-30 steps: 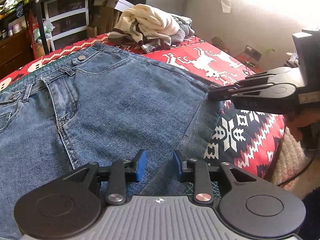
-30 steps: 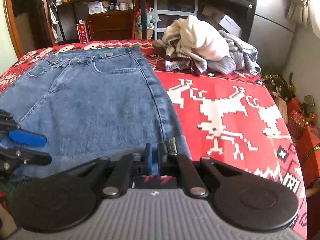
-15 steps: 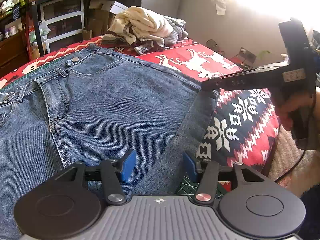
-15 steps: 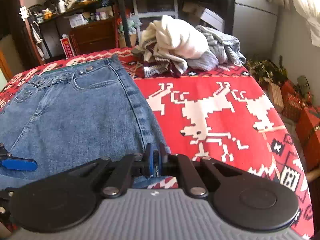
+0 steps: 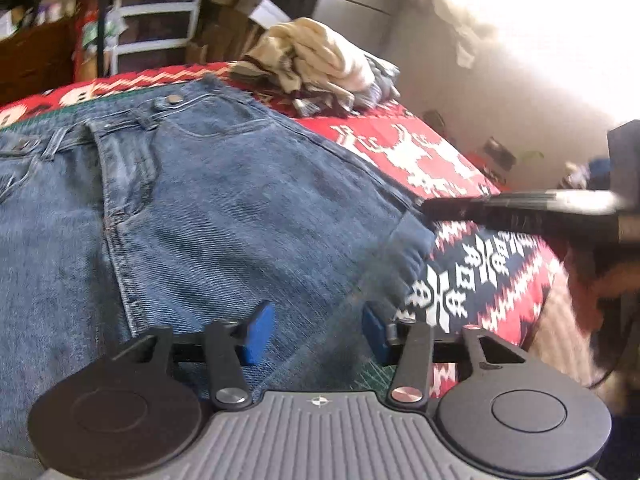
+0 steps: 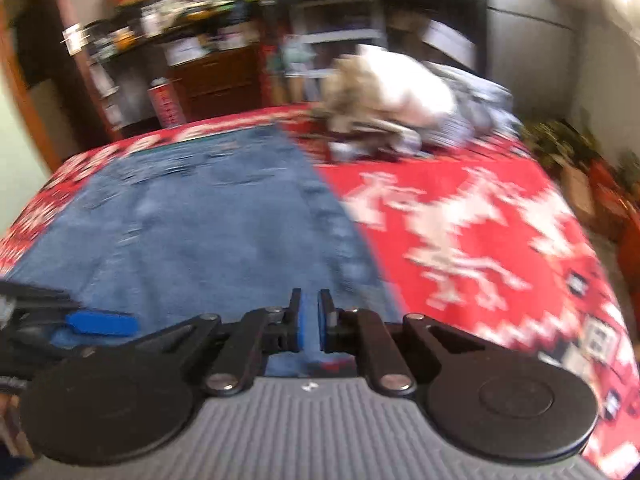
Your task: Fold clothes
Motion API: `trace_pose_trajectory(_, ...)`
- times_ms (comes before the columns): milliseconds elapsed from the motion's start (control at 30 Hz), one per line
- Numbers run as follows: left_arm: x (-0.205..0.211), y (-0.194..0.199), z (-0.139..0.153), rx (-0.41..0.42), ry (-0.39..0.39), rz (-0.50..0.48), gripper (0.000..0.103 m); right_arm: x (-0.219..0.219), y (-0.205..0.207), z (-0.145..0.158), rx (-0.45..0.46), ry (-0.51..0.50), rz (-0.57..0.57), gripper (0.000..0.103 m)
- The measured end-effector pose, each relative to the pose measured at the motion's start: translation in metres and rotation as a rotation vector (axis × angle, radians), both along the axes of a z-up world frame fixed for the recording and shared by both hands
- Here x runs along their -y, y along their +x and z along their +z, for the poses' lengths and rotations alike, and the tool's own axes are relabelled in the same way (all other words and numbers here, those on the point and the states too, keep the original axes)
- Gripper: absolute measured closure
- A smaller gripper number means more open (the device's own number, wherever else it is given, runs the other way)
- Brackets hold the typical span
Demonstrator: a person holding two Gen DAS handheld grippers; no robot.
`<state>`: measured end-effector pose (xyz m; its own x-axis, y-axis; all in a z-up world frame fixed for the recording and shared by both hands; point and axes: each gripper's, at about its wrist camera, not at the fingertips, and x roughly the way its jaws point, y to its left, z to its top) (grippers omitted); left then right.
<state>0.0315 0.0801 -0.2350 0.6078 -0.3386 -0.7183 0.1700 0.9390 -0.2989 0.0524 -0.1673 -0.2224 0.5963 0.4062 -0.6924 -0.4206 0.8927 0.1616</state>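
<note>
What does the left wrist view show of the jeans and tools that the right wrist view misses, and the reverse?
Only the left wrist view: the left tool, its blue pads wide apart over the denim, the metal waistband button, and the dark blue patterned edge of the blanket.

Only the right wrist view: the right tool with pads nearly together on the hem, and the red aerosol can.

Both: the blue denim jeans on the red patterned blanket, and the cream and grey clothes pile.
</note>
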Motion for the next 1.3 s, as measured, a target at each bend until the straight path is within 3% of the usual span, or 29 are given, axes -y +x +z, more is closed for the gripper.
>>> trace_pose_trajectory(133,-0.01,-0.002,0.01,0.041,0.012,0.06,0.072,-0.043,0.003,-0.003,0.031,0.027,0.131,0.095)
trace_pose_trajectory(200,-0.018,-0.001,0.006,0.015,0.0,0.096,0.074,-0.064,0.006,-0.007,0.031,0.035,0.174,0.095)
trace_pose_trajectory(333,-0.033,0.001,-0.002,-0.036,-0.025,0.169,0.086,-0.097,0.01,-0.013,0.043,0.053,0.245,0.095)
trace_pose_trajectory(500,-0.045,-0.004,-0.007,-0.058,-0.05,0.206,0.093,-0.116,0.003,-0.027,0.104,-0.069,0.317,0.095)
trace_pose_trajectory(600,-0.047,-0.009,-0.007,-0.066,-0.049,0.208,0.097,-0.101,-0.003,-0.029,0.128,-0.095,0.299,0.094)
trace_pose_trajectory(833,-0.052,-0.02,-0.007,-0.092,-0.044,0.217,0.1,-0.056,-0.006,-0.031,0.08,-0.084,0.188,0.091)
trace_pose_trajectory(967,-0.05,-0.022,-0.006,-0.098,-0.024,0.217,0.1,-0.051,-0.003,-0.026,0.048,-0.071,0.145,0.09)
trace_pose_trajectory(1300,-0.052,-0.023,-0.007,-0.107,-0.037,0.219,0.1,-0.076,0.035,-0.031,0.107,-0.029,0.163,0.085)
